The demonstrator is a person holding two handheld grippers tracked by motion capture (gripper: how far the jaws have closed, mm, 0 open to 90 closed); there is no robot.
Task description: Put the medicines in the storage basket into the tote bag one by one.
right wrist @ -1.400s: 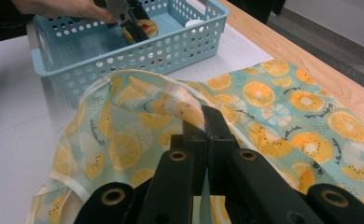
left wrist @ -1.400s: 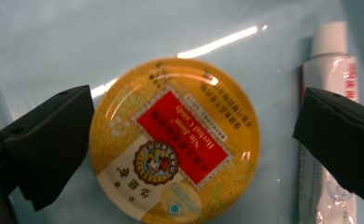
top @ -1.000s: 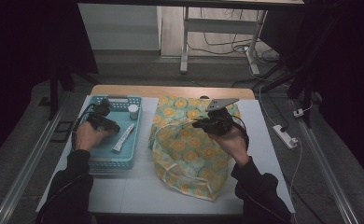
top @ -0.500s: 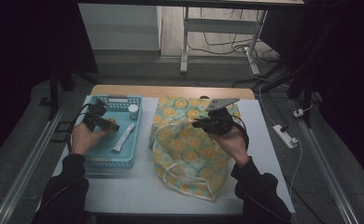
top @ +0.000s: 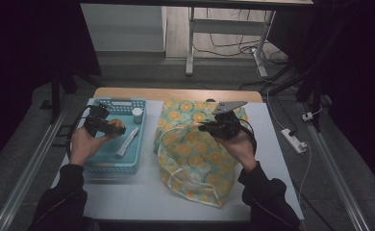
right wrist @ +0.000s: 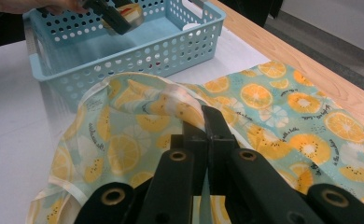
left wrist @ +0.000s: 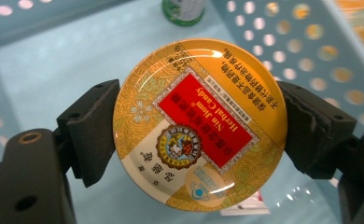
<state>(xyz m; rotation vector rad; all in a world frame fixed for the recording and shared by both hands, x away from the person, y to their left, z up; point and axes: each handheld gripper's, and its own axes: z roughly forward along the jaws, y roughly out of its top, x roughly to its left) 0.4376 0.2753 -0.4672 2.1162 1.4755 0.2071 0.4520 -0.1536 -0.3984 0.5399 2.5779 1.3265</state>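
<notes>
My left gripper (top: pixel 100 126) is over the left part of the blue perforated basket (top: pixel 109 168), shut on a round yellow candy tin (left wrist: pixel 199 123) with a red label; its jaws press on the tin's two sides. The tin (top: pixel 115 124) hangs above the basket floor. My right gripper (right wrist: pixel 203 122) is shut on the raised rim of an orange-slice-print cloth bag (right wrist: pixel 287 107). The bag (top: pixel 195 159) lies spread across the table's middle, and the right gripper (top: pixel 210 128) holds its upper opening lifted.
Inside the basket lie a white tube (top: pixel 127 141) and a small white-capped bottle (top: pixel 137 114), its green base (left wrist: pixel 183 9) beyond the tin. The basket wall (right wrist: pixel 124 65) stands left of the bag. A power strip (top: pixel 293 140) lies on the floor at the right.
The left hand and gripper have shifted slightly to the left over the basket, with the tin in the jaws. The right gripper has stayed on the bag's rim.
</notes>
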